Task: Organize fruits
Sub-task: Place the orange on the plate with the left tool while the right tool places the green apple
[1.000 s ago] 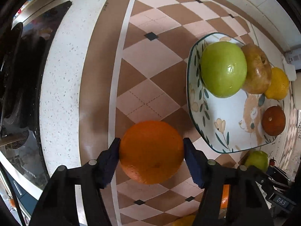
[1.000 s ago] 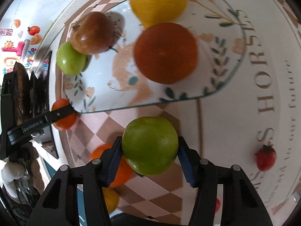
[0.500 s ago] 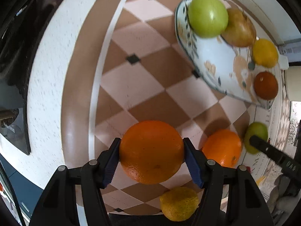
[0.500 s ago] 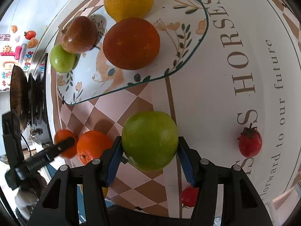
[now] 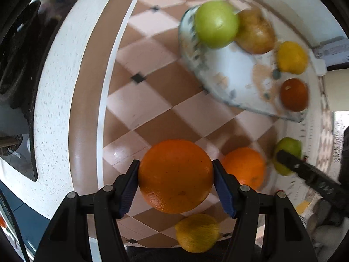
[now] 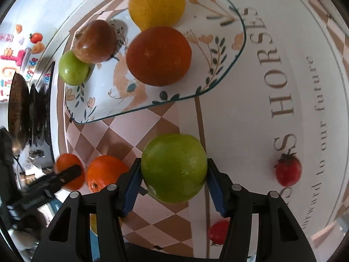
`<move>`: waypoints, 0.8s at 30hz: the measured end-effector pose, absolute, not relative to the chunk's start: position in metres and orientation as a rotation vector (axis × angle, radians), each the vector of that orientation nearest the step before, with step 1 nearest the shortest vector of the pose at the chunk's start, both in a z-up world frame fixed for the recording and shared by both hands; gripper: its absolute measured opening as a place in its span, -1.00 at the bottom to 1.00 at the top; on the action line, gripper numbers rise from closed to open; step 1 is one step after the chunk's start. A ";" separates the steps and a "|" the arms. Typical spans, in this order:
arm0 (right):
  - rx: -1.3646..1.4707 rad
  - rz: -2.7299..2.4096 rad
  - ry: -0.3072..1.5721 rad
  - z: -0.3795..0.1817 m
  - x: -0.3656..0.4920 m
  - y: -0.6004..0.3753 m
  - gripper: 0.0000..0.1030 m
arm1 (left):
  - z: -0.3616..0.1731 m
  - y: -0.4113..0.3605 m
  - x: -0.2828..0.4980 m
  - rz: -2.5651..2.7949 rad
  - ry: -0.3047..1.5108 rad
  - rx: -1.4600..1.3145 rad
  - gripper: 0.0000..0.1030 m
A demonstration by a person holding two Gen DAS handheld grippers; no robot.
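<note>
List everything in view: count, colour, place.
Plate: 1, white with floral print, on the checked cloth.
Fruit on plate: 4: green apple, brown-red apple, yellow citrus, dark orange.
Loose orange: 1, orange, on cloth beside the held one.
Loose lemon: 1, yellow, cloth's near edge.
Small tomatoes: 2, red, one by the lettering, one at the near edge.
Held orange: 1, in left gripper.
Held green apple: 1, in right gripper.

The tablecloth [image 6: 294,69] reads "HORSES" and "forward to our future".
</note>
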State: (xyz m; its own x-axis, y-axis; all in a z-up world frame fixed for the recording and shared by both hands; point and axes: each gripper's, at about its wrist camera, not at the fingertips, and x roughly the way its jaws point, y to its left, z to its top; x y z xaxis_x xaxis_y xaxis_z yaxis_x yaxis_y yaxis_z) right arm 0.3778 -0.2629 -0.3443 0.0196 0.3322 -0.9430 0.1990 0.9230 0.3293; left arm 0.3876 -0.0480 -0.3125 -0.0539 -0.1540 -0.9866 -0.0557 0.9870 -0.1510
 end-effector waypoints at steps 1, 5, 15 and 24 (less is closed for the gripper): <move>0.418 0.112 1.547 -0.339 0.377 -0.263 0.14 | -0.303 -0.051 0.392 -0.093 1.610 -0.168 0.21; 0.464 0.129 1.469 -0.311 0.379 -0.272 0.14 | -0.269 -0.066 0.416 -0.147 1.550 -0.189 0.21; 0.520 0.045 1.380 -0.293 0.432 -0.325 0.14 | -0.275 -0.123 0.486 -0.213 1.554 -0.159 0.21; 0.428 0.034 1.433 -0.319 0.474 -0.336 0.15 | -0.322 -0.150 0.511 -0.241 1.692 -0.227 0.21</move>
State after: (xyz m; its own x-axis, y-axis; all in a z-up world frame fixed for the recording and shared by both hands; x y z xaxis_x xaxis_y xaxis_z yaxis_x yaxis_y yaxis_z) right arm 0.4745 -0.3356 -0.3189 0.1505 0.2763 -0.9492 0.2309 0.9238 0.3055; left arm 0.5109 -0.1498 -0.3220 -0.1327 -0.2872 -0.9486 -0.0112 0.9575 -0.2884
